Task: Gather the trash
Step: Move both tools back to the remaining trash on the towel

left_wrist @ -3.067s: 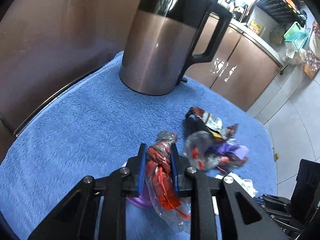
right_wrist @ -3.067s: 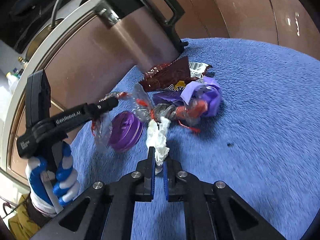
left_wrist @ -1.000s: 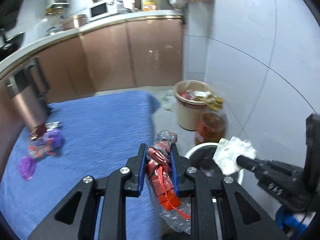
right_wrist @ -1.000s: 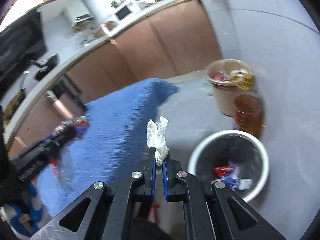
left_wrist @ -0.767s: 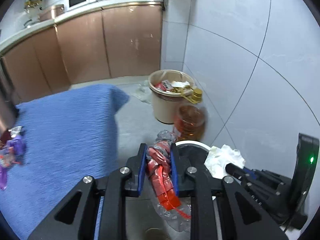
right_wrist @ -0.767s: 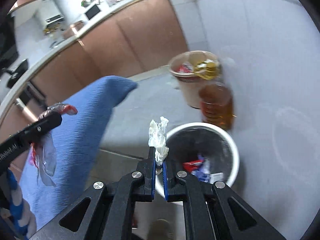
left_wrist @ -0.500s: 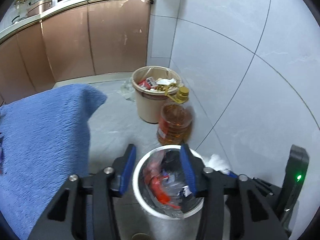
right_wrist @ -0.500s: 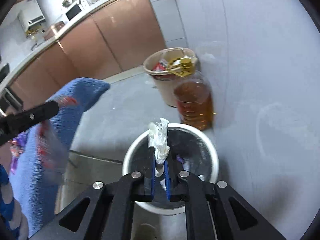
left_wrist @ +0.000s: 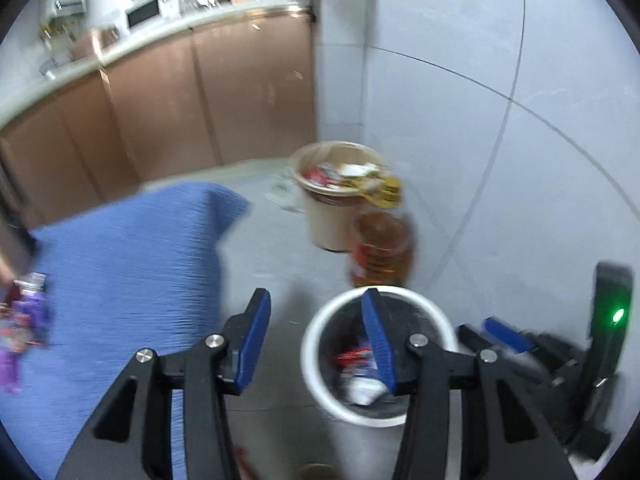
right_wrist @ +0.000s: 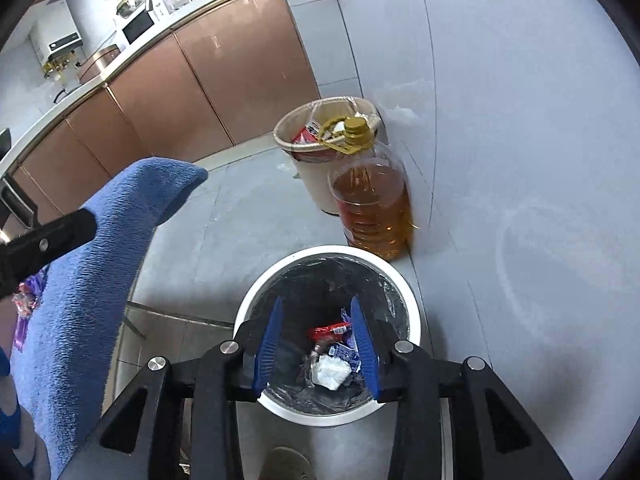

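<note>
A white-rimmed waste bin with a black liner stands on the floor and also shows in the left wrist view. Inside it lie a white tissue and red and blue wrappers. My right gripper is open and empty right above the bin. My left gripper is open and empty, above the bin's left rim. More wrappers lie on the blue towel at the far left. The right gripper's body shows at the right of the left wrist view.
A beige bin full of trash and a large bottle of amber oil stand against the grey tiled wall behind the white bin. Brown kitchen cabinets run along the back. The towel-covered table is on the left.
Both grippers swung from the towel to the white bin. The left let go of the red plastic wrapper, then the right let go of the white tissue; both lie in the bin.
</note>
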Demonstrator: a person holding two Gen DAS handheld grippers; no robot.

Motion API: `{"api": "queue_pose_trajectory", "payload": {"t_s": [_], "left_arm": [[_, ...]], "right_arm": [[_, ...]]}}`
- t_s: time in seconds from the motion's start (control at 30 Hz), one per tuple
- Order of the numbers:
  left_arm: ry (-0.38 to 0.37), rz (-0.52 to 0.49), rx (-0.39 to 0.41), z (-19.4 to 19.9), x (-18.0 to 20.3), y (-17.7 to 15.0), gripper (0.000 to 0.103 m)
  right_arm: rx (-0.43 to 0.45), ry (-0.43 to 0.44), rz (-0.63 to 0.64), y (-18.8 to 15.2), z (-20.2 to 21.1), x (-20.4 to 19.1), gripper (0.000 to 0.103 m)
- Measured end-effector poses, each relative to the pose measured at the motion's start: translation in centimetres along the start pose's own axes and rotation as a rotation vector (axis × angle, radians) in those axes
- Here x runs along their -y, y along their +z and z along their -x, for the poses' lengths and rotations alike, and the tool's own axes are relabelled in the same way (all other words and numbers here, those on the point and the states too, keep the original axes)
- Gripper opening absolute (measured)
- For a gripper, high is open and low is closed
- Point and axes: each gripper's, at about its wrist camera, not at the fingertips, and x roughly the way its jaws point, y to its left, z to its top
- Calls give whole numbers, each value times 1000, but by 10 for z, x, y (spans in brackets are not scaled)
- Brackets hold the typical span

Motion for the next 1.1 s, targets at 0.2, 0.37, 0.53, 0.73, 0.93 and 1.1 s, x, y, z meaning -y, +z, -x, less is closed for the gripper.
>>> {"api": "queue_pose_trajectory", "payload": {"t_s": [0.2, 0.37, 0.53, 0.73, 0.93, 1.1], "left_arm": [[131, -25, 69, 46, -25, -21, 46], [198, -1, 83, 68, -47, -38, 46], [239, 42, 74, 86, -69, -53, 46], [296, 85, 70, 106, -93, -69, 46], [336, 133, 70, 122, -119, -83, 46], [362, 165, 75, 132, -137, -92, 46]], "right_arm": [[24, 43, 35, 1, 16, -20, 35], [38, 80, 79, 1, 28, -41, 35], [48, 115, 122, 1, 38, -63, 37], [57, 163, 181, 1, 45, -95, 37], [62, 212, 252, -3, 53, -130, 37], [54, 238, 288, -7, 54, -153, 38]]}}
